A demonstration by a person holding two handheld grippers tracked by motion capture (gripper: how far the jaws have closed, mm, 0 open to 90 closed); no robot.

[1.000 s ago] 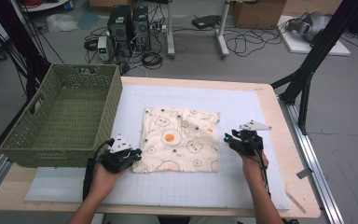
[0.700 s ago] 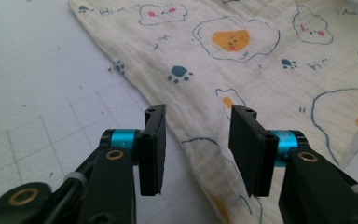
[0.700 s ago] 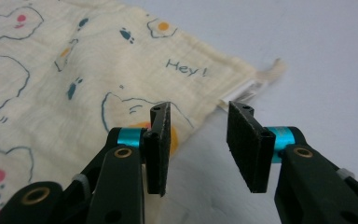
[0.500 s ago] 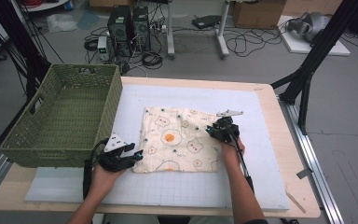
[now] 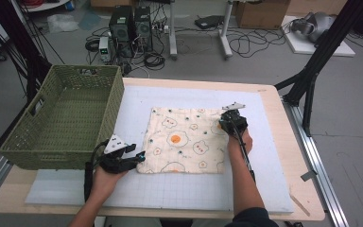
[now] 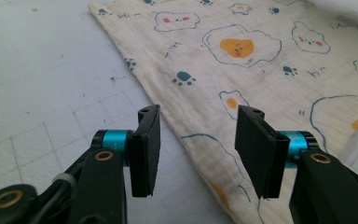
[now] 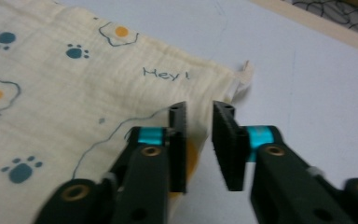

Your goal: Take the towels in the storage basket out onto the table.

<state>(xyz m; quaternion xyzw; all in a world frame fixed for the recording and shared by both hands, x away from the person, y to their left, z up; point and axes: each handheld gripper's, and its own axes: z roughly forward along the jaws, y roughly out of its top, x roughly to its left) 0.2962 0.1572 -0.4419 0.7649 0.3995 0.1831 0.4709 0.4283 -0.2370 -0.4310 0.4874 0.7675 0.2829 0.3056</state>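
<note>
Left gripper (image 5: 139,156) lies low over the white mat (image 5: 179,189) at the cloth's (image 5: 189,139) near left corner, with its jaws spread; they have just been opening, and in the left gripper view (image 6: 196,151) the cloth's edge runs through the gap between them without either pad pressing on it. Behind and left of that hand a green basket (image 5: 99,123) stands on the table's (image 5: 283,142) left end, its near wall just beside the gripper's grey plate. At the middle of the mat the cloth lies flat and roughly square, cream-coloured, printed with fried eggs, bears and paw marks. Its right edge is where the right gripper (image 5: 227,125) sits, by the far right corner, the forearm reaching up from the bottom of the high view. Those jaws have just been closing and now stand close together with a narrow gap; in the right gripper view (image 7: 199,144) they straddle the cloth's edge near the word "Hey!", and whether the pads nip the fabric I cannot tell.
</note>
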